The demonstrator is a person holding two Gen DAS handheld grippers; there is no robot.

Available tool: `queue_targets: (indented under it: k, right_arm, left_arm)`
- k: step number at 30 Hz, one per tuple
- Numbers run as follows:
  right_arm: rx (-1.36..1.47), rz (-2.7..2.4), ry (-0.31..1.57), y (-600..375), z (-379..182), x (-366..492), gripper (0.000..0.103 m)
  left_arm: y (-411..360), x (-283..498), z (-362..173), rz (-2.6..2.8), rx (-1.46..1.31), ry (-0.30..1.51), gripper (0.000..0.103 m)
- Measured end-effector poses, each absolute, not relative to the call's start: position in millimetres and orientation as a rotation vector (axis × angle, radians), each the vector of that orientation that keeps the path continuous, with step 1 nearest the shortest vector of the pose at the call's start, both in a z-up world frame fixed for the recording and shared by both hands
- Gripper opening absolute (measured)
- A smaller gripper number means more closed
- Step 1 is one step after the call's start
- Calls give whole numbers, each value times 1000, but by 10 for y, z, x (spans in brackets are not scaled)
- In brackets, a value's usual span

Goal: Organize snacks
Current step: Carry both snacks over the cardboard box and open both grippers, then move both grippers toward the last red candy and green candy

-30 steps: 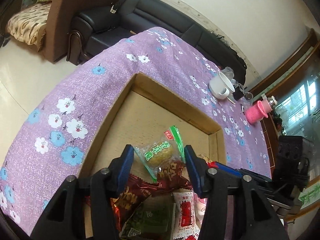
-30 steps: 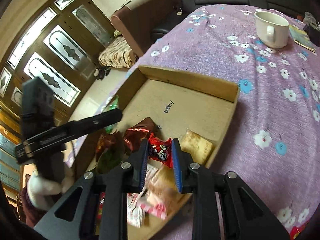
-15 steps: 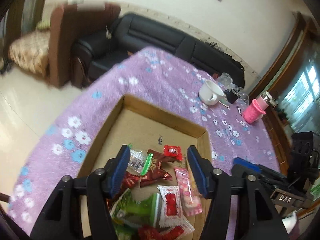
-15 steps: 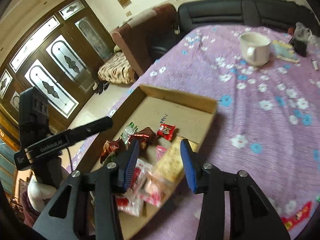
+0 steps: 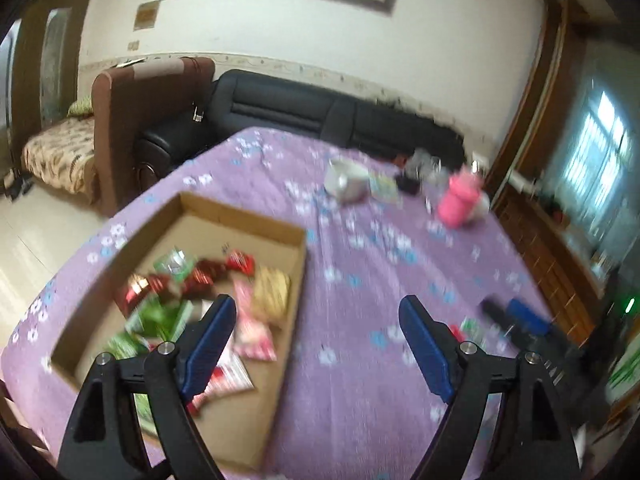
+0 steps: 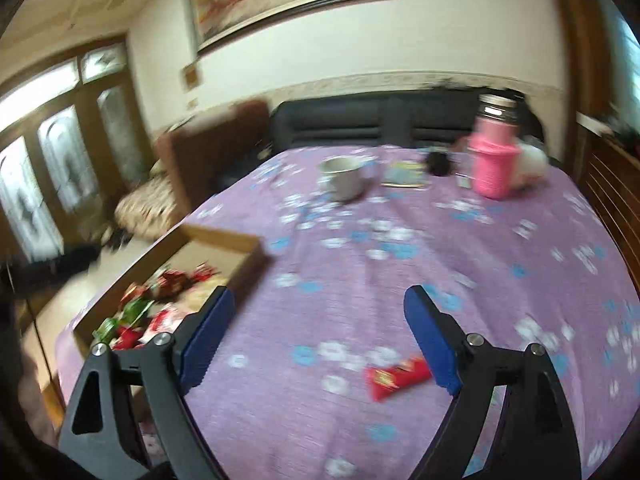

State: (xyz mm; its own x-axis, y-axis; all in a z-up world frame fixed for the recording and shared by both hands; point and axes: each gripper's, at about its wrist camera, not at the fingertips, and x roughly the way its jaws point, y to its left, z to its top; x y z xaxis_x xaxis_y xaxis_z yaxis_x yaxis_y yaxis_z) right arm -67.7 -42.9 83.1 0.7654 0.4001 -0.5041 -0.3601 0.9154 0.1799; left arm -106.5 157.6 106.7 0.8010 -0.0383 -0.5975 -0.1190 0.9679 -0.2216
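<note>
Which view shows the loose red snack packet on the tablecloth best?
The right wrist view: the red snack packet lies whole on the purple cloth, just inside the right finger of the empty, opening right gripper. The left wrist view shows only a blurred red-and-green bit beside the left gripper's finger.

Your left wrist view looks down over the cardboard tray; your right sits beside it; both face the white mug.
</note>
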Motion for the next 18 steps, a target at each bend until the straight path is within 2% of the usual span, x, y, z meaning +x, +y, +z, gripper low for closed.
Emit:
queue_targets:
  k: [5,9,18]
  right_arm:
    - [279,314,638,-1205,607,-657,87]
    - [336,247,670,-1608,465,-709,87]
    - [436,195,718,-2027,197,-778,87]
  left_arm:
    - [1175,-1150,982,57,-122,663,84]
    - [952,-1237,1026,103,-19,624,84]
    - [768,-1326,1086,144,42,616,84]
